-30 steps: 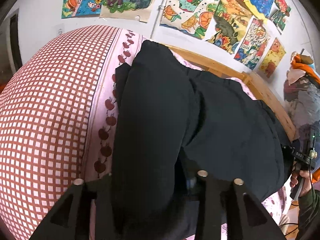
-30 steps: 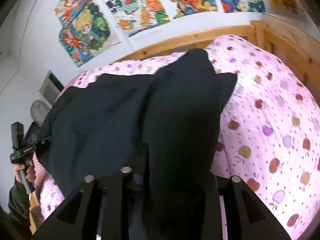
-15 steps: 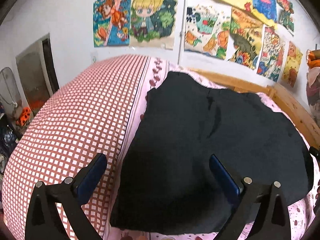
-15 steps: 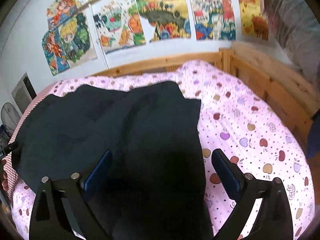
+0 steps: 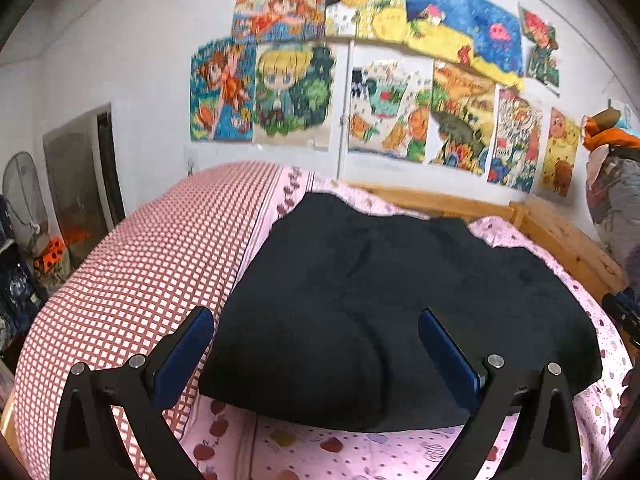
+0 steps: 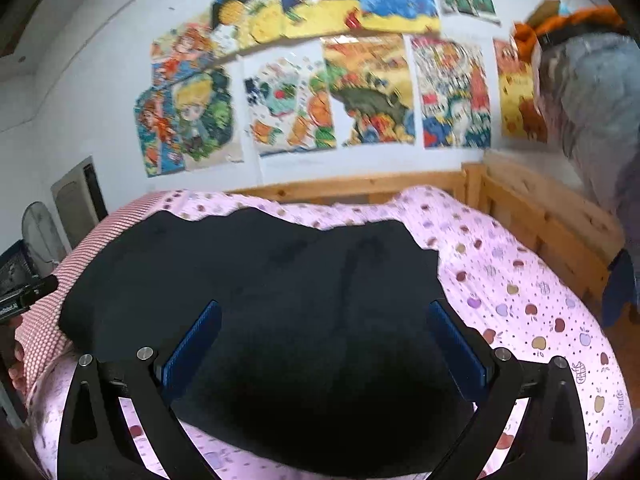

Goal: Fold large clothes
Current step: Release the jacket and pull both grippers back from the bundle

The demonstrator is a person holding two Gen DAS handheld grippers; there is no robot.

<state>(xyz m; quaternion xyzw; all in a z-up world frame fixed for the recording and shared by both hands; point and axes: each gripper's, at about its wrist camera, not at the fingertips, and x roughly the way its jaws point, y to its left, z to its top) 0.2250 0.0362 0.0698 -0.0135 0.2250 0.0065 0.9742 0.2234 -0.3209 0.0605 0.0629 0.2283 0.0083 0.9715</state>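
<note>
Garment point(image 5: 392, 312) lies flat on the bed sheet point(image 5: 320, 452), spread across the middle of the bed. Checked quilt point(image 5: 140, 280) lies to its left, touching its left edge. Wooden bed frame point(image 6: 536, 216) runs behind and along the right side. Drawings point(image 5: 360, 100) hang on the wall behind the bed. Fan point(image 5: 24, 200) stands far left, beside a doorway point(image 5: 80, 184). Pile of clothes point(image 6: 592, 92) at far right.

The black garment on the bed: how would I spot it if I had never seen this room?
Find the wooden bed under the wall of bright children's drawings. On its pink apple-print sheet, beside the red-checked bedding, lies the black garment, folded flat. It is the only plain, dark thing on the patterned bed.
</note>
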